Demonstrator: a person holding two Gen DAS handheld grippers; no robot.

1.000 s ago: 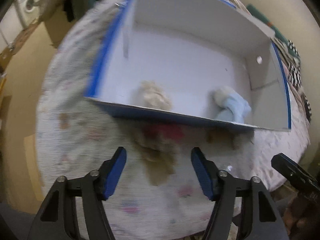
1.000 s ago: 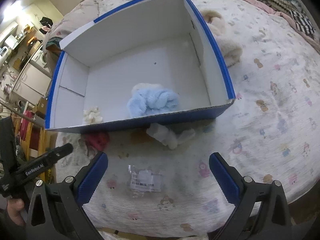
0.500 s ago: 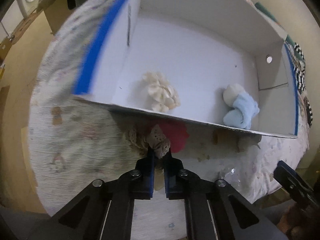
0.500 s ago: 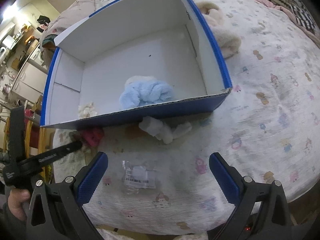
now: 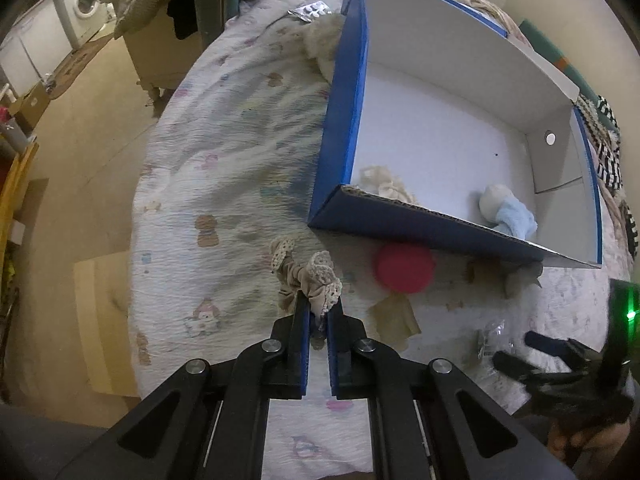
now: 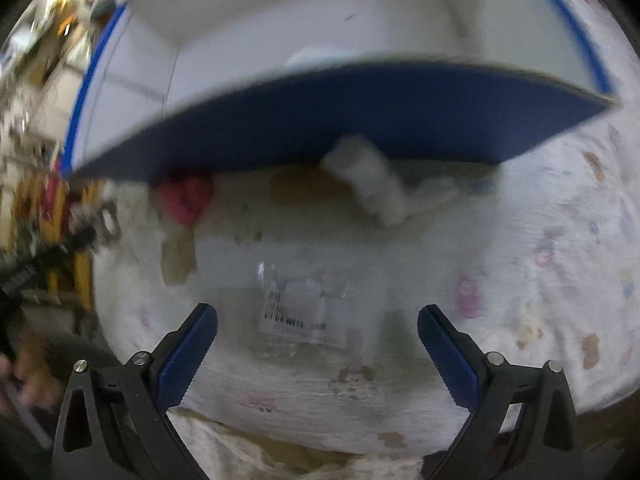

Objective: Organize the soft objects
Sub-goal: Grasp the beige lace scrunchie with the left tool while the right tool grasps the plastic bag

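Bed with pale cartoon-print quilt (image 5: pixel 224 184) carries everything. Blue cardboard box with white inside (image 5: pixel 356 92) sits far right on it, holding a cream fluffy bundle (image 5: pixel 386 186) at its near-left corner and a light blue and white soft roll (image 5: pixel 506 214) near right. Red soft round piece (image 5: pixel 403 269) lies just outside the near wall. Left gripper (image 5: pixel 319 314) fingers pinched narrow on beige lace-trimmed scrunchie (image 5: pixel 310 280). Right gripper (image 6: pixel 318 332) fingers spread wide over clear plastic packet with barcode label (image 6: pixel 302 308); white fluffy roll (image 6: pixel 370 180) against the box wall. Right view blurred.

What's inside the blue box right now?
Two soft things lie in the blue box: a cream ruffled cloth near the left corner and a light blue and white bundle toward the right. The near wall covers their lower parts and the floor just behind it.
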